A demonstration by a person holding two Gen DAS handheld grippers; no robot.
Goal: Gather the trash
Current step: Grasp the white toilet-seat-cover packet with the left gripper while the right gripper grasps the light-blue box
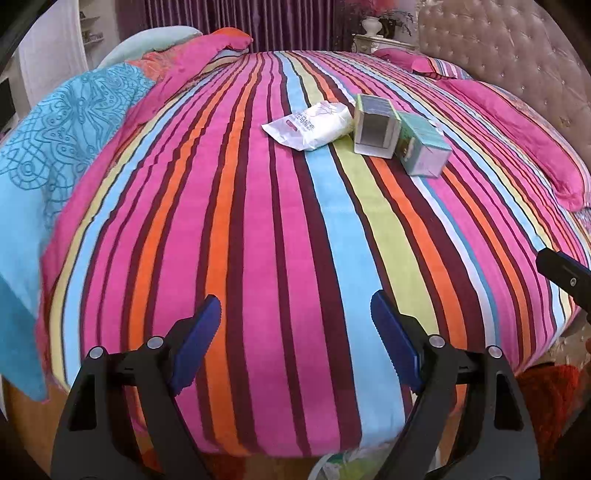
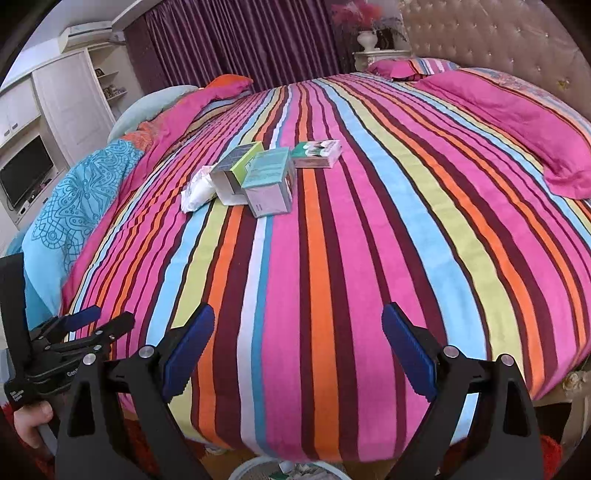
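On the striped bedspread (image 1: 295, 229) lie a white wipes packet (image 1: 312, 123), an open grey-green box (image 1: 376, 125) and a teal box (image 1: 424, 147). In the right wrist view the packet (image 2: 197, 192), the open box (image 2: 236, 171) and the teal box (image 2: 271, 182) show with a flat green-and-white box (image 2: 317, 153) behind them. My left gripper (image 1: 295, 314) is open and empty over the near edge of the bed. My right gripper (image 2: 297, 325) is open and empty, also far short of the trash. The left gripper also shows in the right wrist view (image 2: 92, 325).
A pink folded duvet (image 2: 517, 122) lies along the right side, a blue patterned blanket (image 1: 48, 147) on the left. A tufted headboard (image 2: 498, 33) stands at the far right. A white bin rim (image 2: 258, 467) shows below the bed's edge. A cabinet with a TV (image 2: 26, 177) stands left.
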